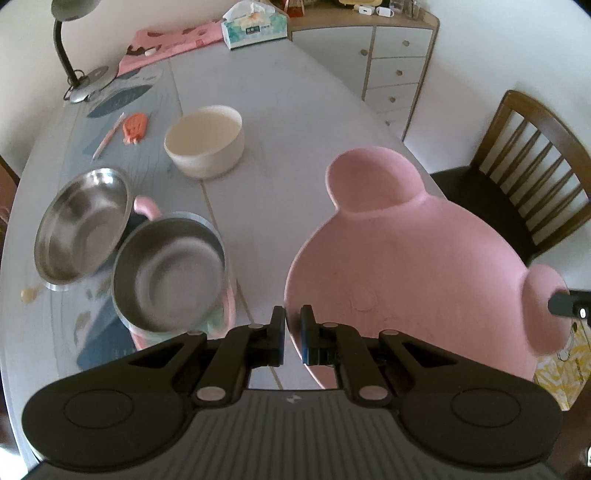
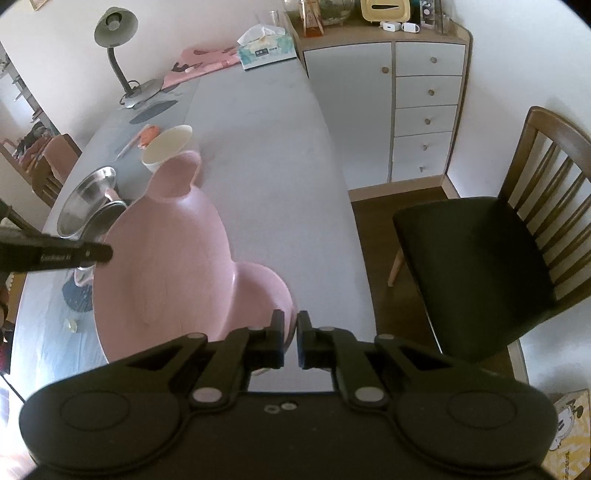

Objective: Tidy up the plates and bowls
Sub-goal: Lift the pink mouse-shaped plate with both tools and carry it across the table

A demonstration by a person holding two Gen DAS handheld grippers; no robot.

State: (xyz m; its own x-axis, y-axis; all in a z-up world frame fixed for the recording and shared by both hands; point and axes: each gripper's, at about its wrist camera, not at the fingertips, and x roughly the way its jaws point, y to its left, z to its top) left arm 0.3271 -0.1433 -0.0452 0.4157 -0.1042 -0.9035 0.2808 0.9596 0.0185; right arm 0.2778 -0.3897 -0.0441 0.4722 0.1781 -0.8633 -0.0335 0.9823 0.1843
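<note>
A pink bear-shaped plate (image 1: pixel 399 266) with two ear cups is held up over the table. My left gripper (image 1: pixel 293 325) is shut on its near rim. My right gripper (image 2: pixel 291 328) is shut on one ear cup of the plate (image 2: pixel 166 266). The right gripper's tip shows at the right edge of the left wrist view (image 1: pixel 565 302); the left gripper's tip shows at the left of the right wrist view (image 2: pixel 74 254). Two steel bowls (image 1: pixel 85 225) (image 1: pixel 170 273) lie on the table at the left, the nearer one on a pink dish. A cream bowl (image 1: pixel 205 142) stands farther back.
The long grey table (image 1: pixel 295 96) carries a desk lamp (image 1: pixel 70 48), a tissue box (image 1: pixel 255 26), a pink cloth (image 1: pixel 166 44), a pen and an orange item (image 1: pixel 135 127). A white drawer cabinet (image 2: pixel 424 107) and a wooden chair (image 2: pixel 491 258) stand at the right.
</note>
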